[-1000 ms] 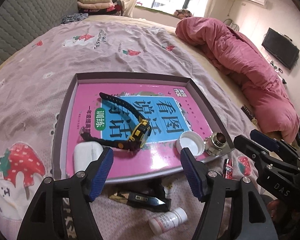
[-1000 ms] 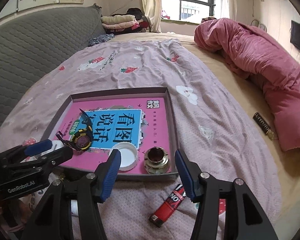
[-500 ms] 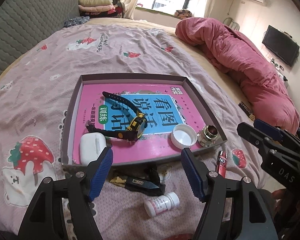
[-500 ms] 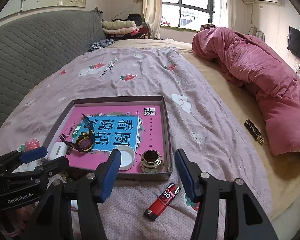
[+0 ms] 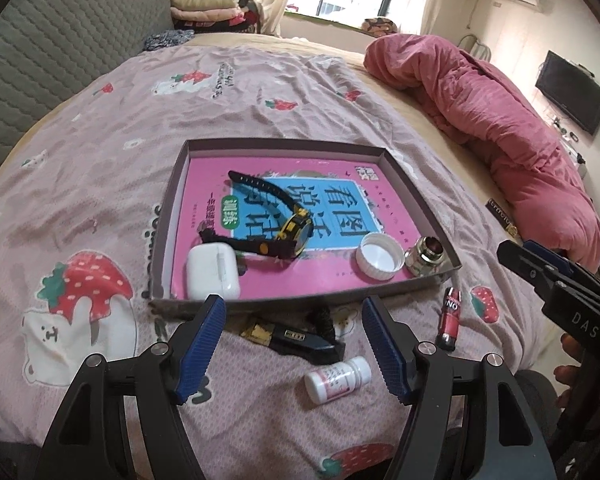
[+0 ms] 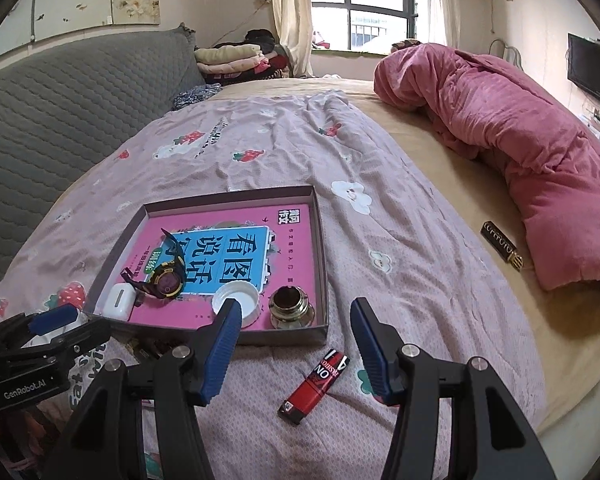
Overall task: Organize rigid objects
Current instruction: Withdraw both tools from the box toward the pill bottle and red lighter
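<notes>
1. Both grippers have drawn back and up from the tray since a second ago, so more of the bed now shows. The left gripper [image 5: 292,344] and right gripper [image 6: 296,344] each hang with fingers apart, holding nothing.
2. Nearest, still loose on the strawberry-print bedspread [image 5: 100,128]: a white pill bottle [image 5: 337,379], a black tool [image 5: 300,340], and a red lighter [image 6: 314,384] reading "FASHION".
3. Beyond, the shallow grey cardboard tray [image 5: 284,145] already holds a pink book with Chinese characters [image 5: 340,280], white earbud case [image 5: 212,271], black-and-yellow wristwatch [image 5: 296,232], white cap [image 5: 380,256] and metal fitting [image 5: 427,255].
4. Farthest, a dark rectangular bar [image 6: 500,242] lies beside the pink quilt [image 6: 520,152]. By the look of it, roughly half remains.
</notes>
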{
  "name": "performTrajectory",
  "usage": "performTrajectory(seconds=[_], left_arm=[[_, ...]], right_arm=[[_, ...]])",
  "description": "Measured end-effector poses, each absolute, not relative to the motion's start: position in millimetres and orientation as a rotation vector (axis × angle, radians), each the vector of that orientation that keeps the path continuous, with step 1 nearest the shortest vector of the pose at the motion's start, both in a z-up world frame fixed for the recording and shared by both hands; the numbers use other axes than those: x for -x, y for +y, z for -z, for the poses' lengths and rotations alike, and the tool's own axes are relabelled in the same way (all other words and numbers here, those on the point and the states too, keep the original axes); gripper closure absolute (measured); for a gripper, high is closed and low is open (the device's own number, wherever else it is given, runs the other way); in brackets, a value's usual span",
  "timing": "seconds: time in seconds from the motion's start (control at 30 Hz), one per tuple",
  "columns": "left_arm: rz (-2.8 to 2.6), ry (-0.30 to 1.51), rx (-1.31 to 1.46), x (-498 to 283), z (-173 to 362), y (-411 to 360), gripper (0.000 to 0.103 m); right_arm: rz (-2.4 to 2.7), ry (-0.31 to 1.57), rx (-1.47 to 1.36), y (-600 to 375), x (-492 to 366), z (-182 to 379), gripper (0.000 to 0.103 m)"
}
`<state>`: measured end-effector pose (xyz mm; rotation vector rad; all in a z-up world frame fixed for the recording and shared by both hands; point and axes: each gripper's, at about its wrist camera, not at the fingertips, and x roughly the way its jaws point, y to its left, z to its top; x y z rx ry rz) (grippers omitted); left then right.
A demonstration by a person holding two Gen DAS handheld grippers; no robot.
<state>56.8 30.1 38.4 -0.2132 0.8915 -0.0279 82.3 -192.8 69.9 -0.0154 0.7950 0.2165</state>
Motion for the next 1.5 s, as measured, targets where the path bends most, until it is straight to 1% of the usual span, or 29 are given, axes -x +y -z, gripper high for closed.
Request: performTrajectory(seconds=[0.1,0.17,0.2,0.6,1.13,1.5], left_arm=[[0.029,0.907,0.204,-54,-34,27,0.031],[0.034,0.92,0.194,-53,-31,23,0.031],[0.035,0.926,0.189,-52,-30,21,0.031],[0.052,0.975,0.148,-44,-17,5,0.031],[0.039,1.057,0.181,-43,6,-5,0.03],[0.024,1.082,0.219,-43,12,-10,0.03]], right_arm=[[-0.216,0.806,0.007,-195,-82,-65,0.045],[-0.215,0.818,0.004,-196,-82,-61,0.041],[-0.216,0.821,0.003,-197,-81,-60,0.041],[-0.243,0.863,0.013,-196,-70,-42,0.041],[-0.244,0.916,0.043,-198,-62,-22,0.04],[-0.243,0.945,0.028,-199,-64,-11,0.04]])
